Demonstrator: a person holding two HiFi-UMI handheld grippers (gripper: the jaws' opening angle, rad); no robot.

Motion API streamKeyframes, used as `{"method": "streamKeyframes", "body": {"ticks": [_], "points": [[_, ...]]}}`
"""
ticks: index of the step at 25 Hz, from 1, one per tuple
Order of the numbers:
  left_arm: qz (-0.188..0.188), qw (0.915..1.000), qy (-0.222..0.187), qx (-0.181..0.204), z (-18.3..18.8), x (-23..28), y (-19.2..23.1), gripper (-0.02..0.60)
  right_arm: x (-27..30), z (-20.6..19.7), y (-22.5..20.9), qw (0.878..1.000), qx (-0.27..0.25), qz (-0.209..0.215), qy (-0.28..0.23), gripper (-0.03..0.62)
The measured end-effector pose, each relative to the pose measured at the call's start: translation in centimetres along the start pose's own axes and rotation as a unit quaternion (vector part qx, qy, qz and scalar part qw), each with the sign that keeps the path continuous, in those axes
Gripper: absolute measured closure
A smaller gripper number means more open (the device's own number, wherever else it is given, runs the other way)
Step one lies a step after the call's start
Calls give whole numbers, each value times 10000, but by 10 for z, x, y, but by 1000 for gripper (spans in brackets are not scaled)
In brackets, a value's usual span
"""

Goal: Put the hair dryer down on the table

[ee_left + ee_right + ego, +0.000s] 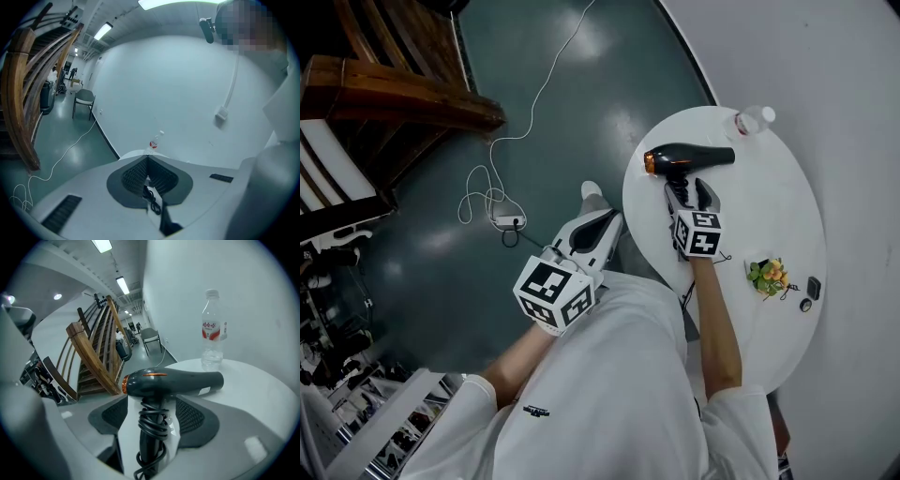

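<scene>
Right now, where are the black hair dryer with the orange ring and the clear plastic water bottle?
black hair dryer [694, 156]: head view, middle of barrel.
clear plastic water bottle [212, 330]: right gripper view, red label.

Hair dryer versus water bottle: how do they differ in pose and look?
The hair dryer lies on its side; the water bottle stands upright. The hair dryer is black with an orange ring; the water bottle is clear with a red label. Both rest on the white table.
</scene>
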State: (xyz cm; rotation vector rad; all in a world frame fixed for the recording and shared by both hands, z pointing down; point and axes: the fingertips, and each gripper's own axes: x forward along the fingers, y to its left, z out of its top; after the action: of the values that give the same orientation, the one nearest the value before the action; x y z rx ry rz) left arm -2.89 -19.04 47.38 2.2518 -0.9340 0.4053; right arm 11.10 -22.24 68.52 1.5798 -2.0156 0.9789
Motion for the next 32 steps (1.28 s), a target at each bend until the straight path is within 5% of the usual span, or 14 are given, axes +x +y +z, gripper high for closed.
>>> {"method": "streamKeyframes", "body": {"ticks": [23, 32], "points": [[-293, 9986, -408, 186, 17, -8, -26, 574, -154, 65, 22, 9914, -621, 306, -1106, 283], [-310, 9976, -517, 336, 27, -9, -29, 574, -216, 97, 17, 9808, -825, -93, -1763, 417]]}}
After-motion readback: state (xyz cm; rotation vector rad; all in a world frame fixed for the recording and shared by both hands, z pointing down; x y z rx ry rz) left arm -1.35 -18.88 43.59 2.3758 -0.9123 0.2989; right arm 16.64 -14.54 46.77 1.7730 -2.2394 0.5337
